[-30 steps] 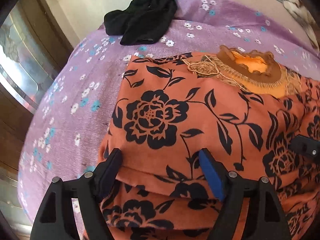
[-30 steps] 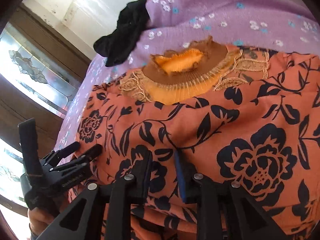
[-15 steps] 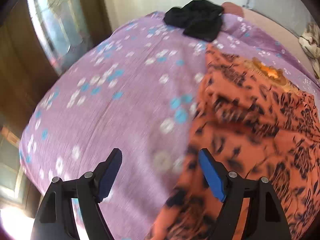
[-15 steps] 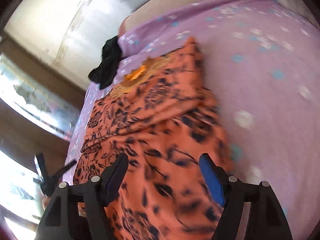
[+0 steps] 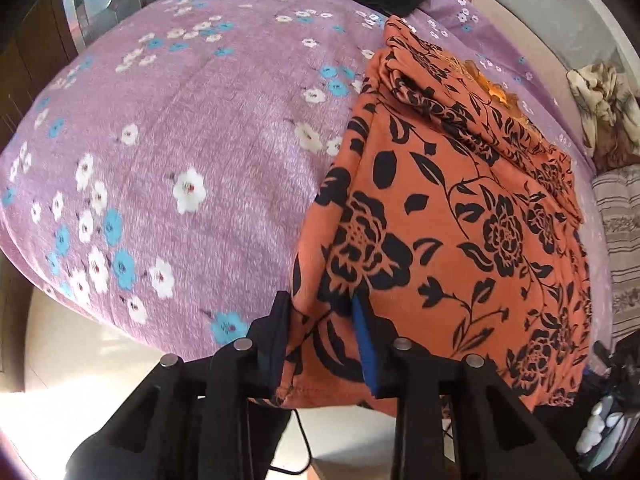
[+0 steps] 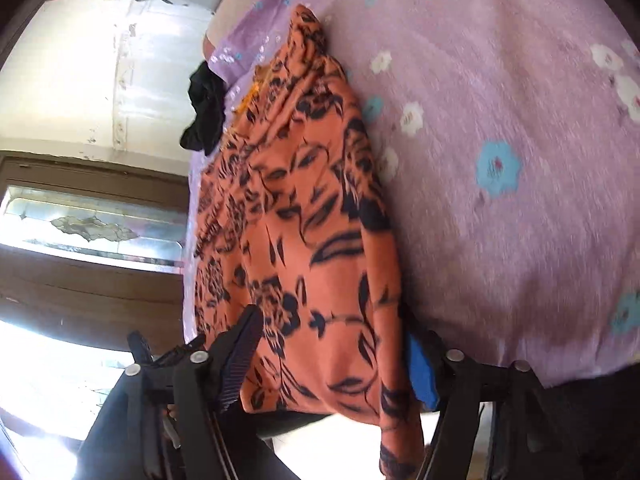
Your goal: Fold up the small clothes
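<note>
Left wrist view: orange dress (image 5: 460, 208) lies on purple bedsheet (image 5: 192, 128), hem at near edge. Left gripper (image 5: 320, 336) jaws closing, pinching hem corner. Right gripper (image 6: 332, 360) jaws closing astride opposite hem; contact probably not yet, view blurred. Fabric thin, limp, light, slippery; grip corners.

My matt black plastic fingers (image 5: 276, 332), one with a blue rubbery pad (image 5: 362, 344) and shiny metal pins, meet the thin, smooth orange printed cloth of the garment (image 5: 440, 216) lying on the fuzzy, matt purple flowered bedspread (image 5: 192, 128), near glossy dark wood and patterned glass of a door (image 6: 92, 240)
</note>
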The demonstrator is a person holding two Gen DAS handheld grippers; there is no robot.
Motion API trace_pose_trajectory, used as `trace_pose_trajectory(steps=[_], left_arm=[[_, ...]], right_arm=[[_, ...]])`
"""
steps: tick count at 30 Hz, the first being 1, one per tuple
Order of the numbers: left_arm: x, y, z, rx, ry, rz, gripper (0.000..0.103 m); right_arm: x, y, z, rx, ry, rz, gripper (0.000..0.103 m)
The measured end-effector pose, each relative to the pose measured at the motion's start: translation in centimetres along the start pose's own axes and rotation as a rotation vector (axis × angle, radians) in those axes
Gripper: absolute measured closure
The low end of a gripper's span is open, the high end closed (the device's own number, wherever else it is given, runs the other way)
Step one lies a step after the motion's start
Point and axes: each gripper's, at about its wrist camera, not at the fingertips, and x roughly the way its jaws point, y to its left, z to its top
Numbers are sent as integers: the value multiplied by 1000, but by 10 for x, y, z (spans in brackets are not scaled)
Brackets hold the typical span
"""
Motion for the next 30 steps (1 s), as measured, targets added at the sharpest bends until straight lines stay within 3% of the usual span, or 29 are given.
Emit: trace_pose_trajectory(steps=[3,6,7,8,9,14,15,17,20,21,23,27,30], left_arm=[[0,1,-5,16,-5,-17,70],[0,-8,-11,72,4,-3,69],[1,-10,-13,80,12,-4,76],[3,-11,-11,82,20,-3,91],[3,-10,-11,74,29,-9,94],[-7,-2,-11,38,9,-60,94],[-5,1,-10,38,17,-39,91],[2,4,-12,36,68,13,72],[1,-8,-18,100,65,26,64],[3,-12,-19,111,63,42,66],[3,-16,-20,114,66,36,96],[-8,-18,-14,115,58,-9,97],[-20,-17,7,75,41,-133,97]], right_arm=[[5,4,-11,-31,24,-39,37],[10,16,-17,-96,33,-113,55],[12,17,-18,-103,46,-114,70],[15,19,-20,-108,61,-122,80],[15,19,-22,-114,61,-134,83],[8,19,-20,-93,47,-98,84],[10,16,-20,-84,63,-118,84],[15,13,-21,-72,84,-157,82],[18,23,-24,-117,85,-189,80],[19,27,-25,-123,78,-188,80],[20,30,-26,-111,82,-164,81],[10,42,-16,-125,57,-75,87],[-1,56,3,-114,14,13,87]])
